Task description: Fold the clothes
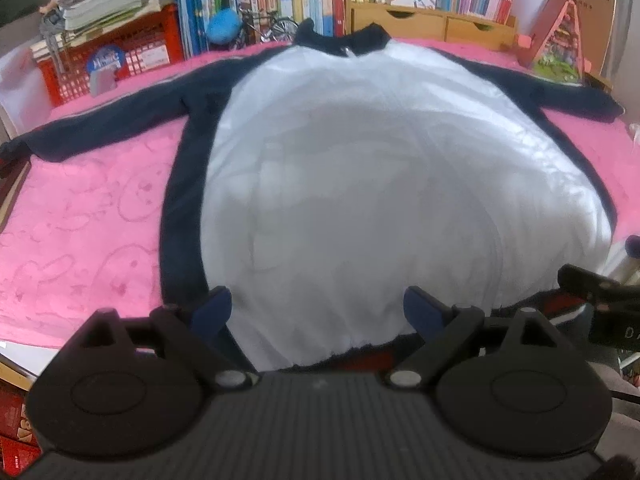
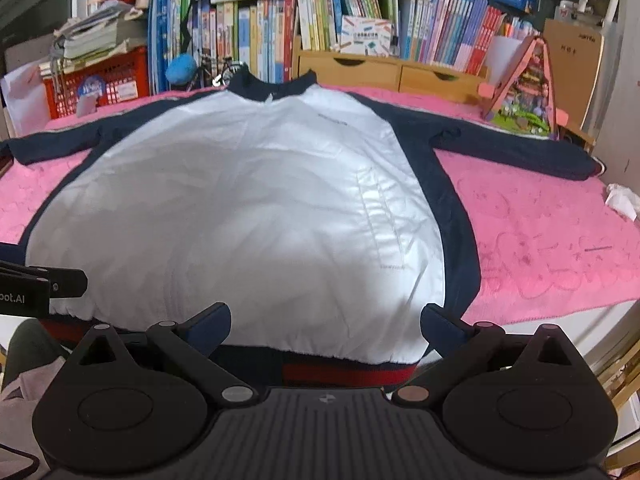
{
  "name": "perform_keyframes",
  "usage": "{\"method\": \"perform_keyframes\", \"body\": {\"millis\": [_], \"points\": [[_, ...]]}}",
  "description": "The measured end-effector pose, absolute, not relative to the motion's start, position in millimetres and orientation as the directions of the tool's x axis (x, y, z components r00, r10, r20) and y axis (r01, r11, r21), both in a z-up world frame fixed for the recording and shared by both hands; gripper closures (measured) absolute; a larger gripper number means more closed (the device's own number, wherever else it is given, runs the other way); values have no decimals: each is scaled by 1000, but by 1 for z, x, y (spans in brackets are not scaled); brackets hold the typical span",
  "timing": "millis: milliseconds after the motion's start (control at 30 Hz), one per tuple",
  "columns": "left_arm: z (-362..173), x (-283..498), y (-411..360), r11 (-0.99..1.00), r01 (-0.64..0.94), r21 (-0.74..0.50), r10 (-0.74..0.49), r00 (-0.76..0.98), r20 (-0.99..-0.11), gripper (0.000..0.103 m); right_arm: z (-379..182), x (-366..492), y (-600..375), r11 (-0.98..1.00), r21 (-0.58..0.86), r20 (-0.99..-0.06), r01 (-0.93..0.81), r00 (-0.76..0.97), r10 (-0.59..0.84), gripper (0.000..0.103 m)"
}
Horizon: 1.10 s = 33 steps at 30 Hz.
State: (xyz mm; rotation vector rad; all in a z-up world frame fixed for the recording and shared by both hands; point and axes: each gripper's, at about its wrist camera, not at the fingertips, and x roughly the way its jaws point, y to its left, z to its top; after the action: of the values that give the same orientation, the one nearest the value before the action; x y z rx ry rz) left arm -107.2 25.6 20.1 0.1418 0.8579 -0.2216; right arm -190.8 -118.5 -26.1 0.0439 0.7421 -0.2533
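A white jacket (image 1: 360,168) (image 2: 248,200) with navy sleeves, navy collar and a red-striped navy hem lies flat on the pink blanket (image 1: 80,220) (image 2: 540,240), both sleeves spread out sideways. My left gripper (image 1: 318,312) hovers open over the hem's left part, nothing between its blue fingers (image 1: 214,308). My right gripper (image 2: 324,324) stands open above the hem's right part, its fingers (image 2: 440,322) empty. Each gripper shows at the edge of the other's view: the right gripper (image 1: 592,288) and the left gripper (image 2: 40,284).
Behind the blanket stand a bookshelf (image 2: 360,20), a wooden drawer unit (image 2: 380,70), a red crate (image 1: 120,56) with stacked papers, and a pink triangular toy house (image 2: 528,88). A crumpled white tissue (image 2: 622,200) lies at the blanket's right edge.
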Motion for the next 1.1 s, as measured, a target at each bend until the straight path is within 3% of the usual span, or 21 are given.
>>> {"method": "perform_keyframes", "body": {"millis": [200,400,600,767,900,1100], "points": [[16,-102,26,966,257,13,-155,621,-769,9,-33,-186,-127,967,1,-683,255,706,-185,1],[33,-77,36,973,228,-31,-186,699,-690,7,-19,-182,-179,926,193,-554,325,815,-170,1],[46,-28,43,981,190,-48,-178,767,-617,7,-1,-166,-302,779,419,-398,467,865,-305,1],[36,7,52,988,105,-111,-151,792,-592,7,-8,-143,-424,621,561,-352,547,837,-419,1],[23,28,57,985,55,-163,-142,794,-591,7,-17,-118,-498,575,534,-360,620,782,-509,1],[5,43,49,997,37,-65,-69,781,-620,7,-42,-71,-578,530,473,-435,704,710,-554,2]]}}
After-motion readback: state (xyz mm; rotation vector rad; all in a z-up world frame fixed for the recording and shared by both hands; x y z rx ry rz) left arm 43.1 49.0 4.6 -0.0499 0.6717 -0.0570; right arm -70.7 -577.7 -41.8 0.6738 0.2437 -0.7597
